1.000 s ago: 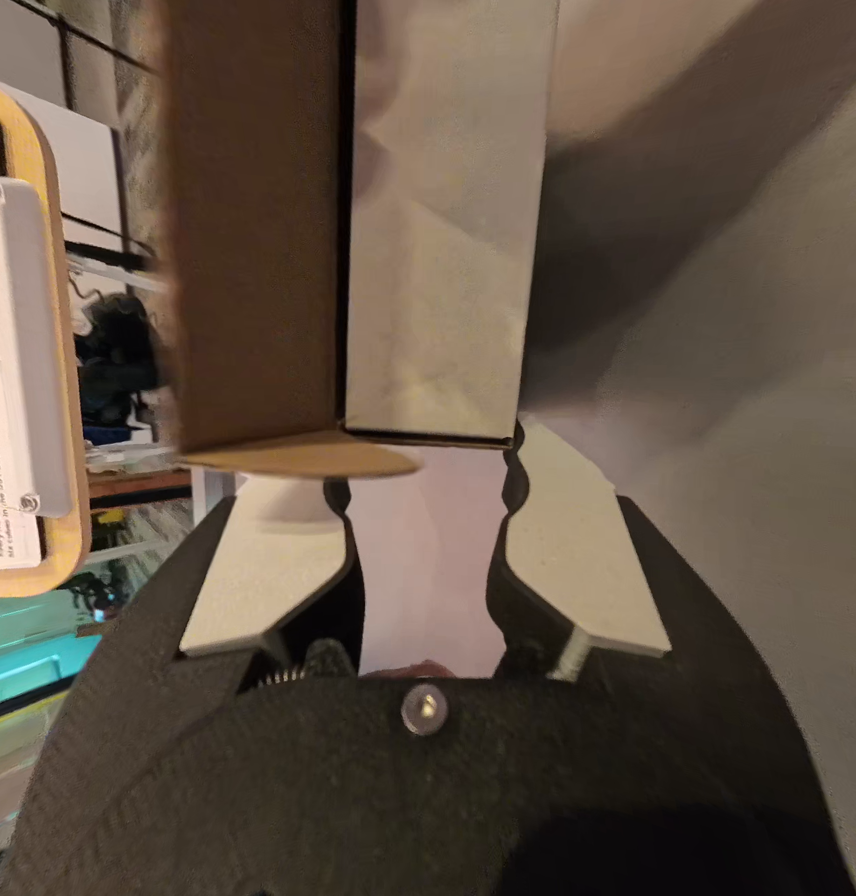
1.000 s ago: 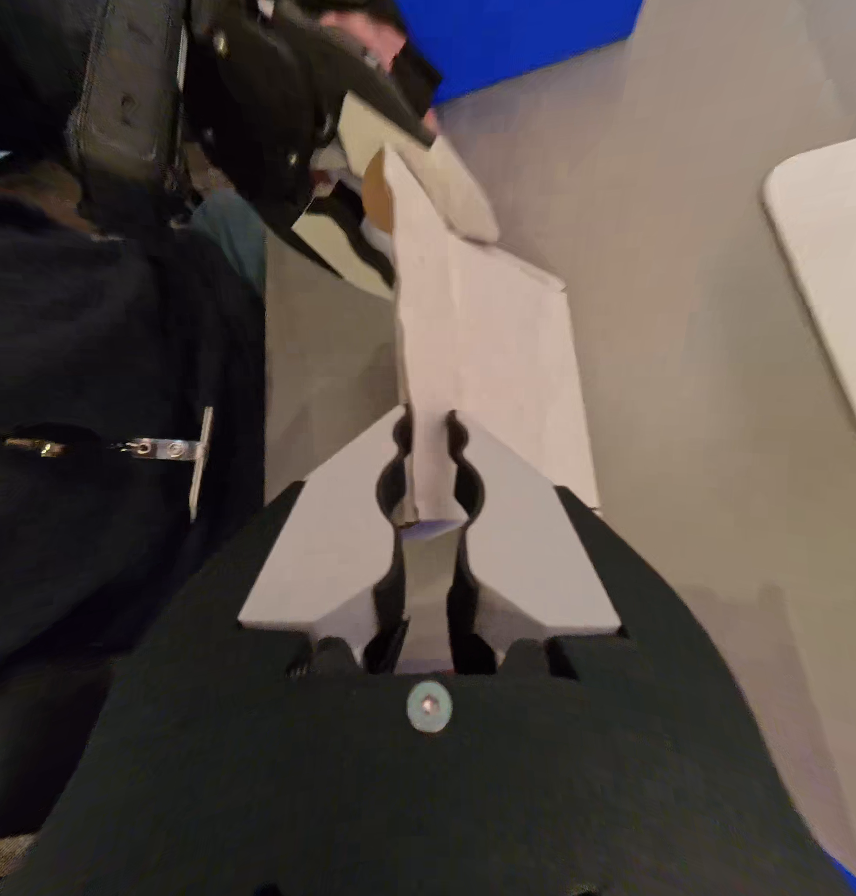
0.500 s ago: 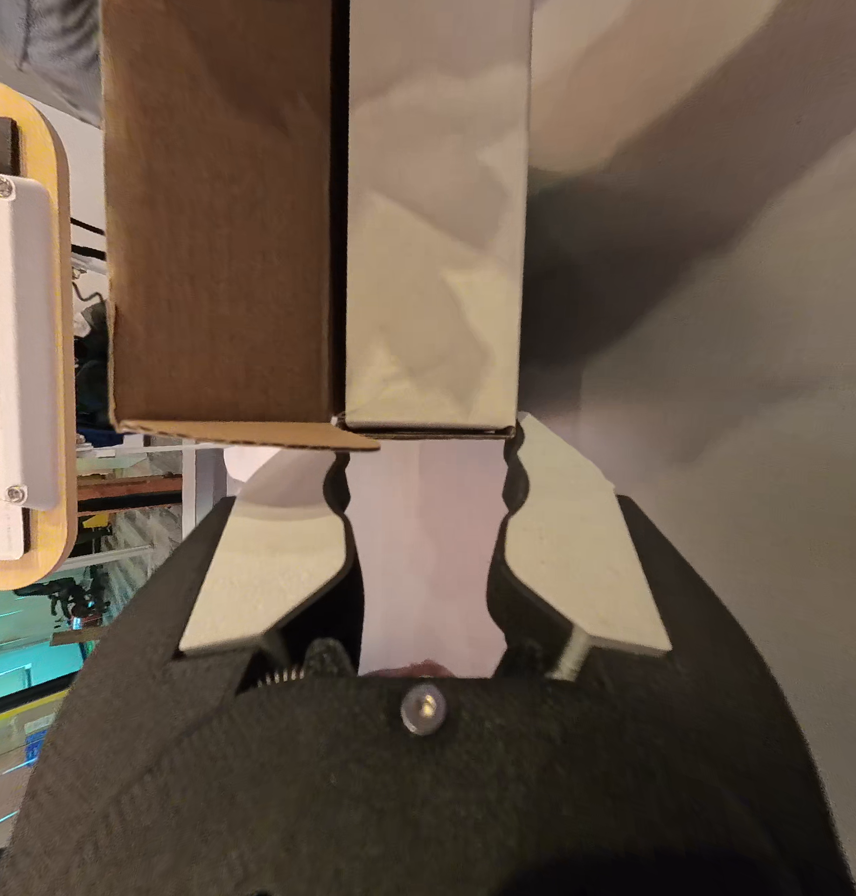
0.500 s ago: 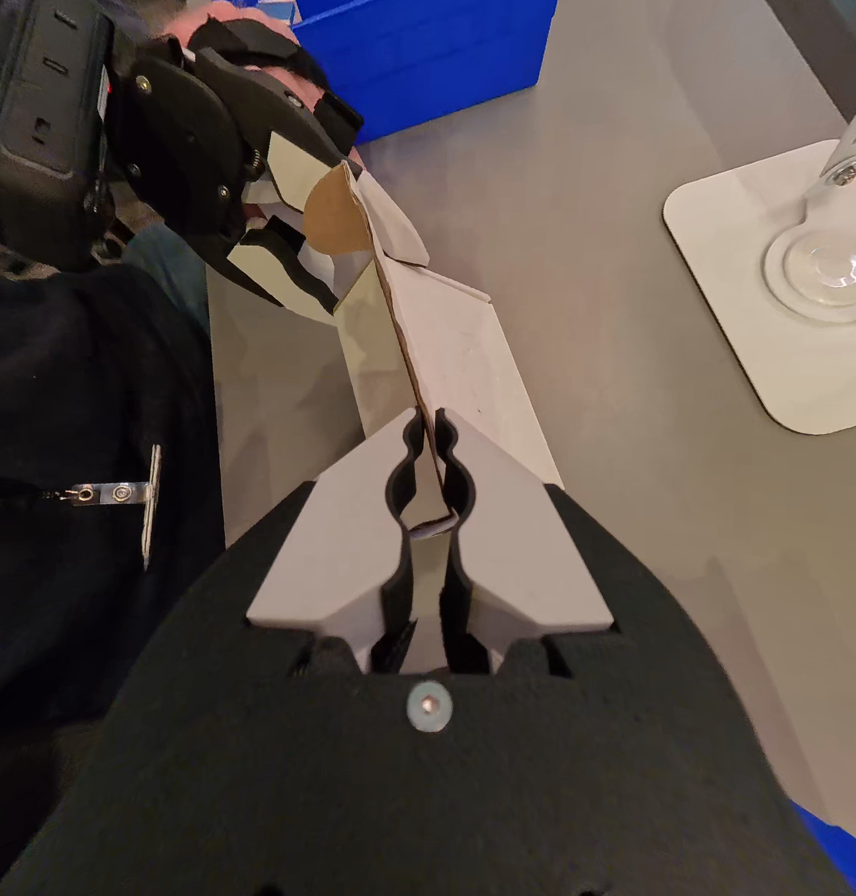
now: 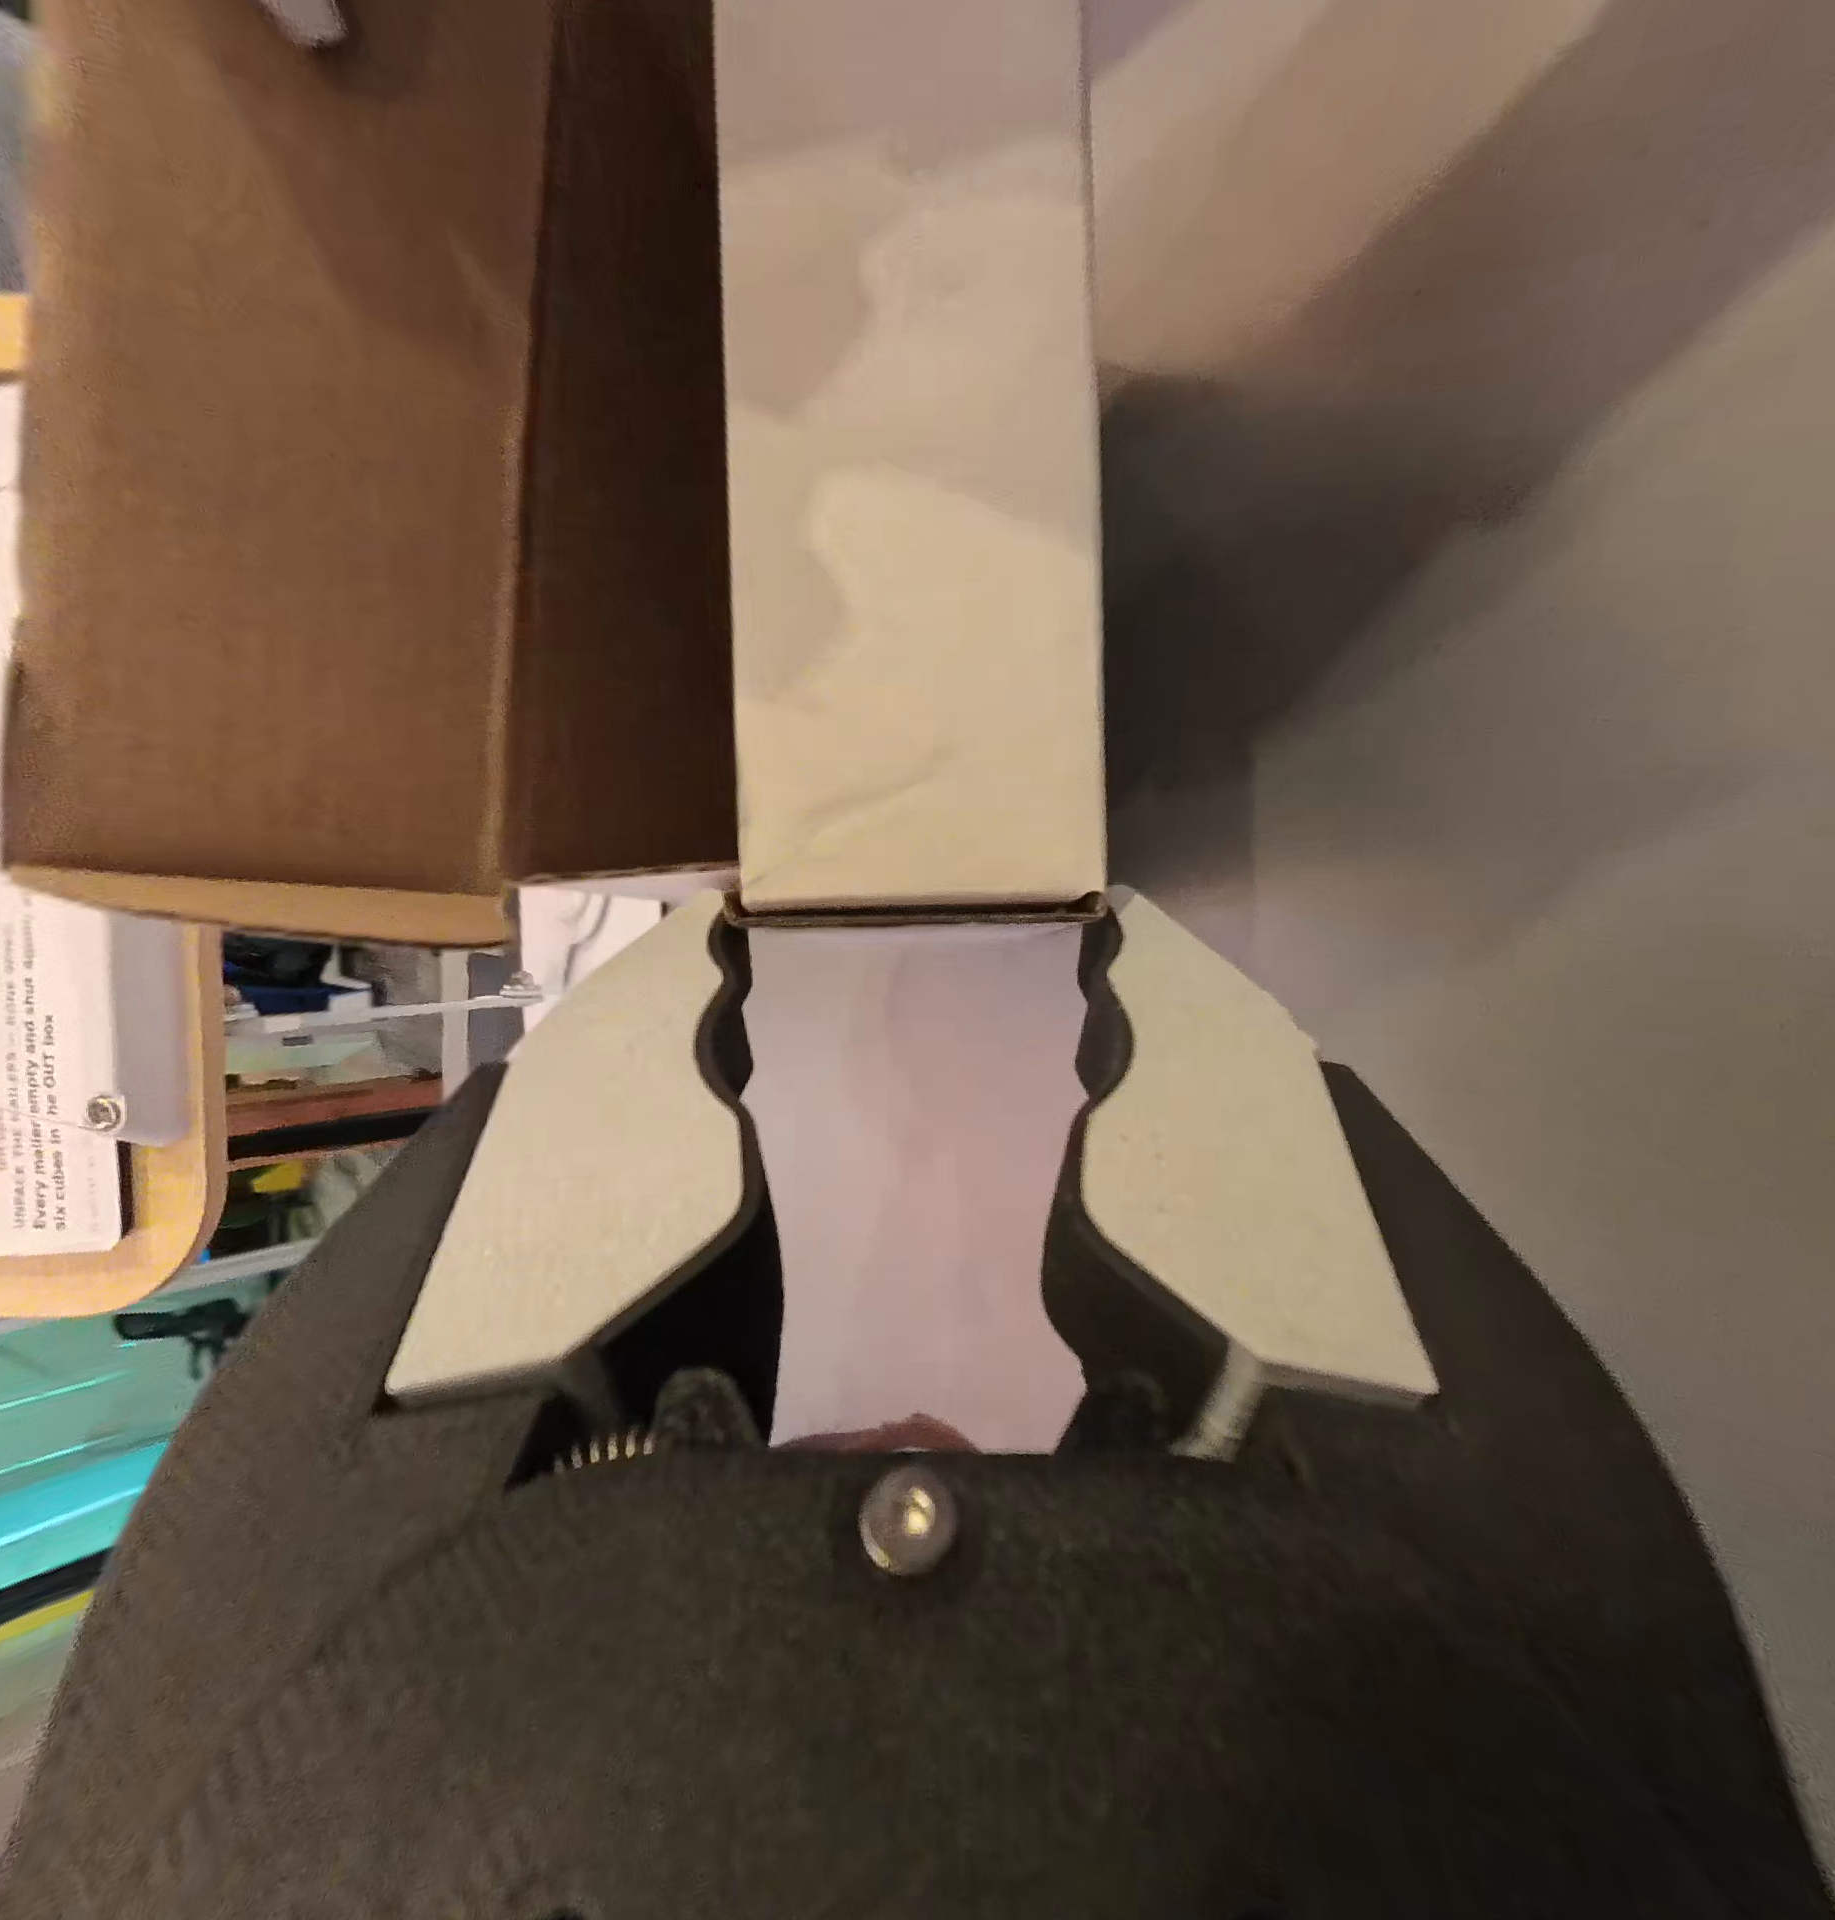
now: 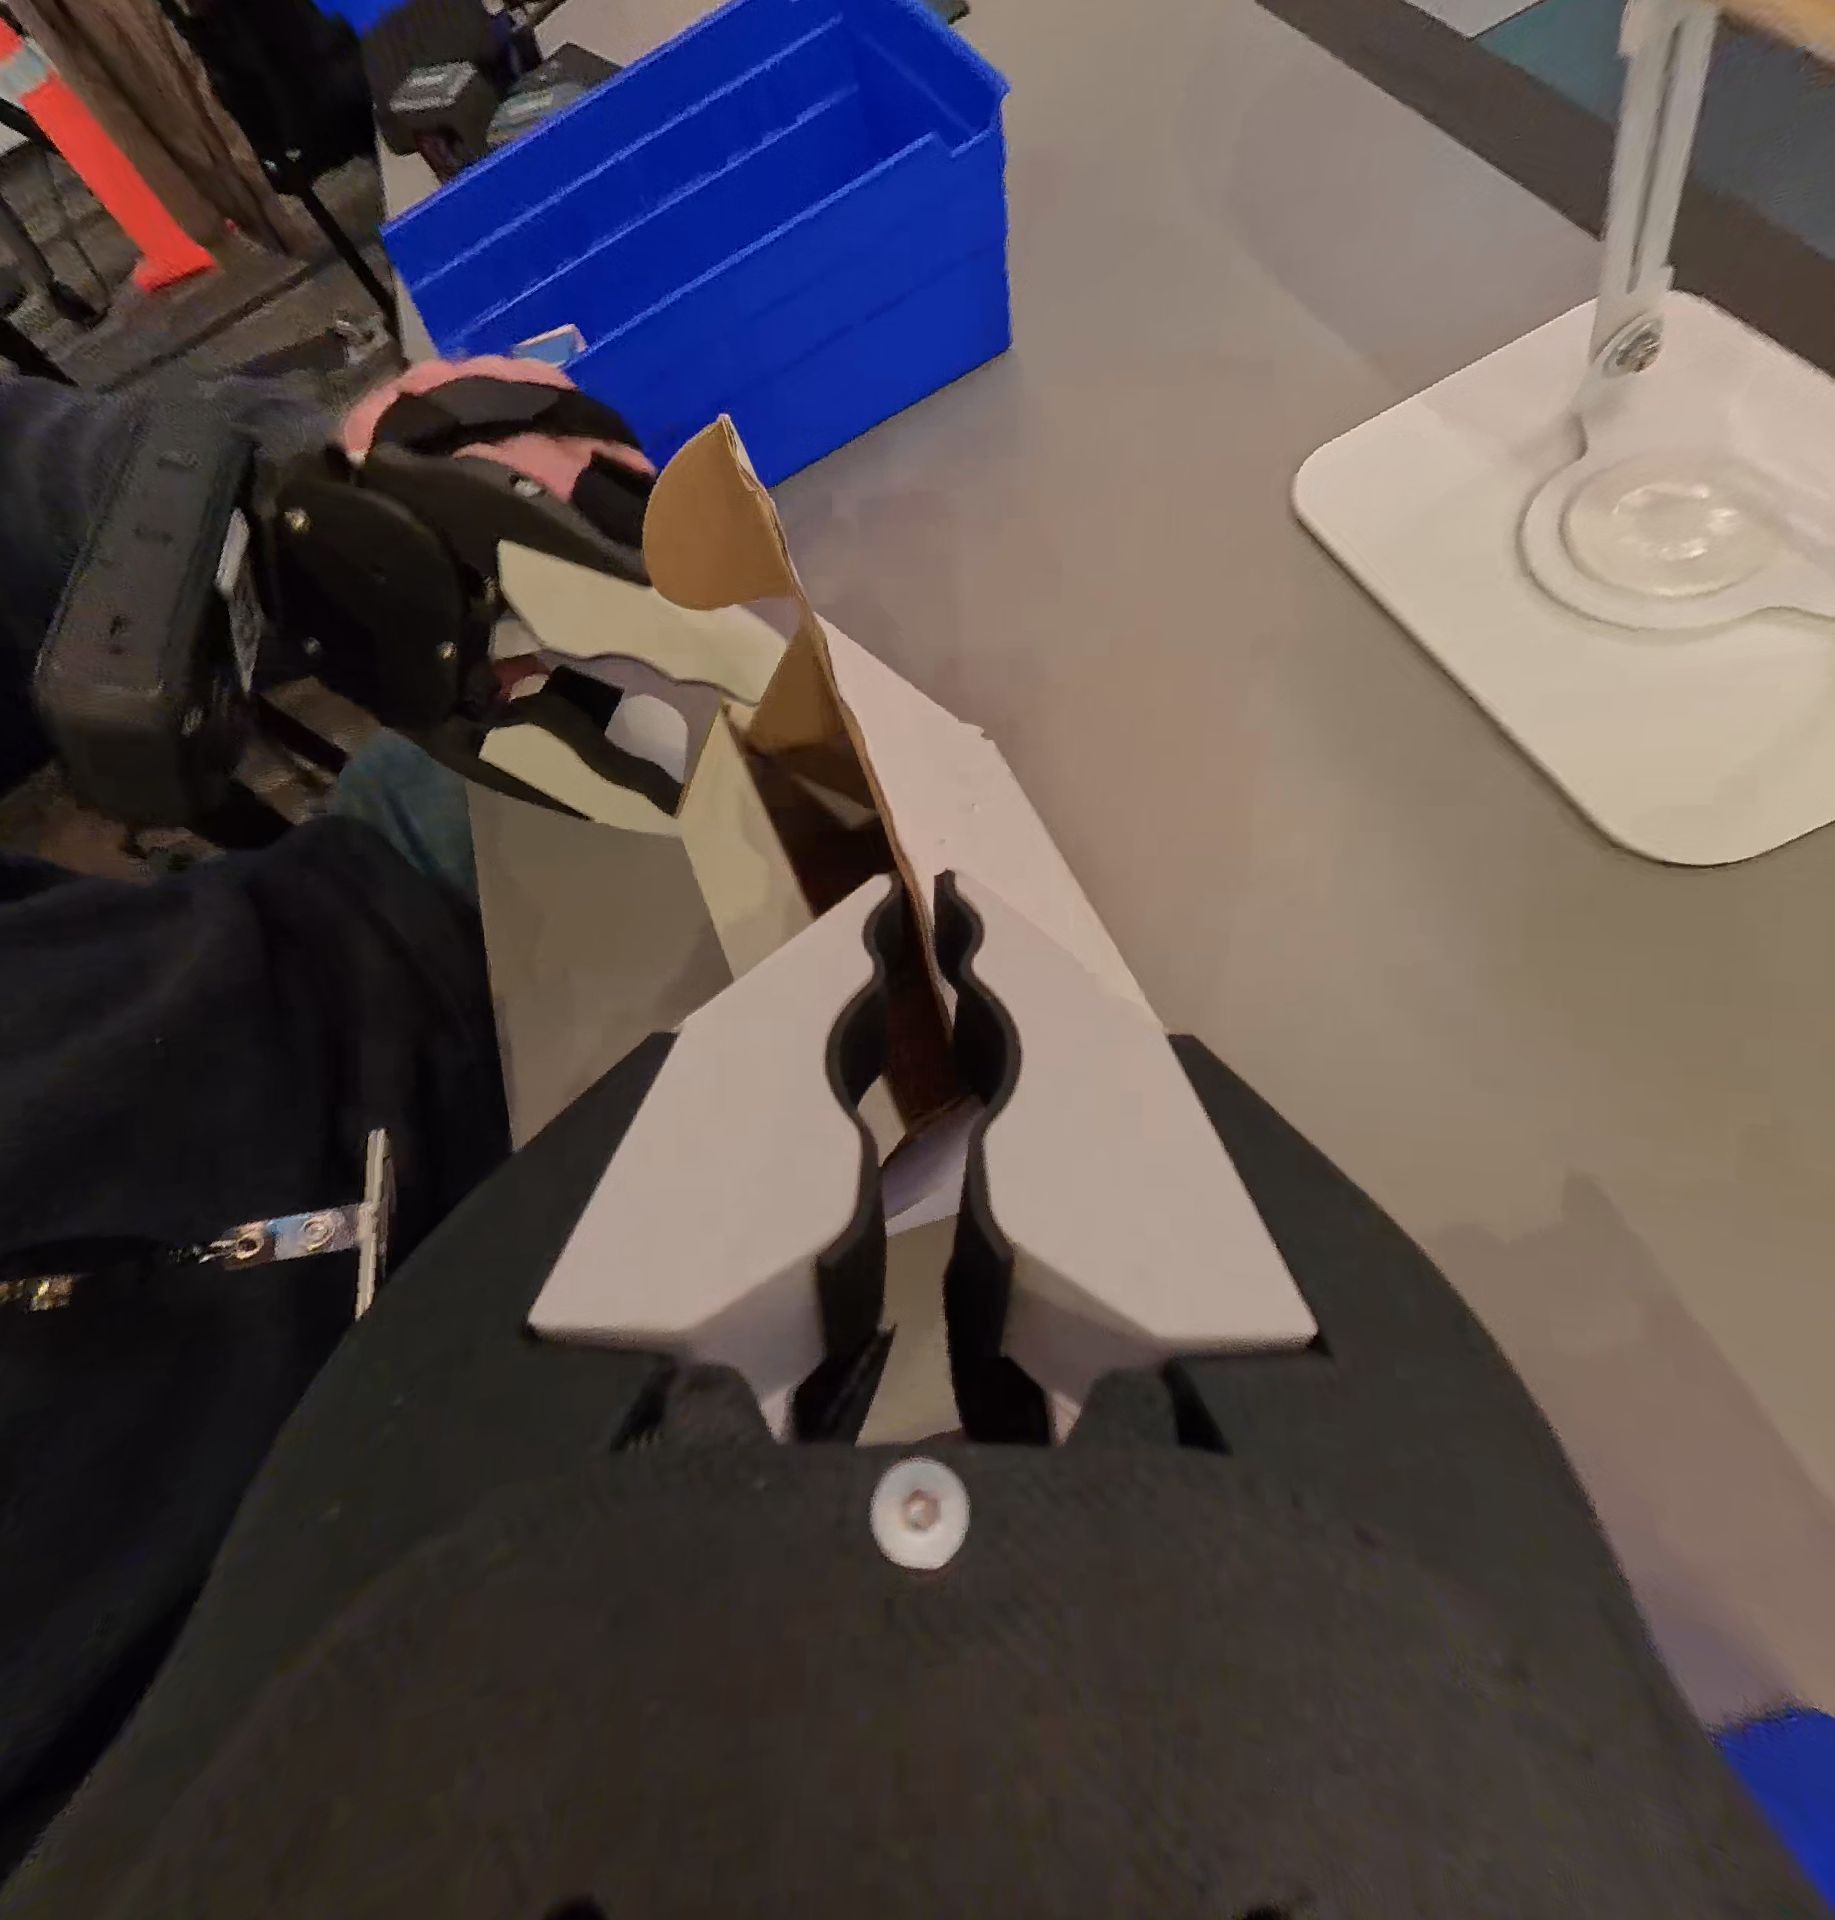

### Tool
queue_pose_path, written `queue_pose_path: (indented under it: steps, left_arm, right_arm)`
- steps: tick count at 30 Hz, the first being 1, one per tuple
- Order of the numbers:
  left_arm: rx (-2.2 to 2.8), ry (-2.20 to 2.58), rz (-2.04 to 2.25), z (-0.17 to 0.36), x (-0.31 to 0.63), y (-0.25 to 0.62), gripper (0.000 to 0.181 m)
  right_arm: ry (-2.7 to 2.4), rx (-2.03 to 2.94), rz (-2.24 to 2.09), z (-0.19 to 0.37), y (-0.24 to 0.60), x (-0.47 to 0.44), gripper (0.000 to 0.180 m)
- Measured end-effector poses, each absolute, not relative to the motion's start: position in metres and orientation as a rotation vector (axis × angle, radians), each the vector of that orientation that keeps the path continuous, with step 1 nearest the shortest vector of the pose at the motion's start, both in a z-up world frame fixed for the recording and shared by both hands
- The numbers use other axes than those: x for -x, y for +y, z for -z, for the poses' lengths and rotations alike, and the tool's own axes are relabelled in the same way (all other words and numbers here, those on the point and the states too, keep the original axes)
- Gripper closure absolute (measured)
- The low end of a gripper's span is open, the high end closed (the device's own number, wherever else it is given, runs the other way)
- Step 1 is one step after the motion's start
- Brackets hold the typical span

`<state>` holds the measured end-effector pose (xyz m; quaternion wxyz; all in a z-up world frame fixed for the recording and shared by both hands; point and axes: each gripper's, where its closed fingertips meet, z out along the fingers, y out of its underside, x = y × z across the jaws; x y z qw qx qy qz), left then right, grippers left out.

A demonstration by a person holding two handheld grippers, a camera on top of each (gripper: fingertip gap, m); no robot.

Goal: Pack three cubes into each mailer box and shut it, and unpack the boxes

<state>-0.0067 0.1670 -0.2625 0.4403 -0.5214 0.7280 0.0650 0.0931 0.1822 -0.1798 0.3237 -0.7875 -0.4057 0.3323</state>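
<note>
grey worktop (image 6: 1256, 727) is carrying a mailer box (image 6: 954, 758); right gripper (image 6: 918, 904) is pinching its lid (image 6: 840, 717), left gripper (image 5: 918, 920) apparently clamping its side wall.

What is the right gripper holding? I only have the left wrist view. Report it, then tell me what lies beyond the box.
Observer: The right gripper is shut on the edge of the lid, which stands raised off the mailer box.
Operator: Check inside for cubes.
Observer: The opening shows only dark cardboard. No cube is visible, though the lid hides part of the inside.
Operator: Now the far side.
Observer: A blue bin sits on the grey table beyond the box, past the left gripper.
</note>
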Motion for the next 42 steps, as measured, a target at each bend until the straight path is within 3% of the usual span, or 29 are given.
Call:
queue_pose_path:
  steps: [7,16,20,28,33,35,37,42]
  left_arm:
    - [1.216,1.867,-0.248,0.268,0.008,0.162,0.120]
    - [1.143,1.927,-0.359,0.277,0.014,0.143,0.122]
    - [1.114,1.933,-0.396,0.281,0.015,0.134,0.136]
    - [1.086,2.003,-0.430,0.295,0.014,0.121,0.141]
    - [1.118,2.001,-0.417,0.295,0.012,0.121,0.143]
    - [1.125,1.995,-0.418,0.294,0.011,0.120,0.144]
    - [1.139,1.990,-0.410,0.294,0.009,0.120,0.146]
    - [1.151,1.996,-0.412,0.293,0.004,0.121,0.147]
  right_arm:
    - [-1.155,2.097,-0.491,0.172,0.236,-0.099,0.177]
    - [-1.260,2.264,-0.063,0.263,0.291,-0.123,0.176]
    - [-1.252,2.320,-0.121,0.272,0.292,-0.122,0.175]
    - [-1.339,2.657,-0.355,0.314,0.271,-0.126,0.173]
    - [-1.310,2.664,-0.358,0.309,0.277,-0.125,0.171]
    - [-1.213,2.616,-0.412,0.294,0.281,-0.120,0.156]
    - [-1.158,2.560,-0.433,0.278,0.279,-0.119,0.130]
    - [-1.144,2.494,-0.492,0.245,0.247,-0.125,0.112]
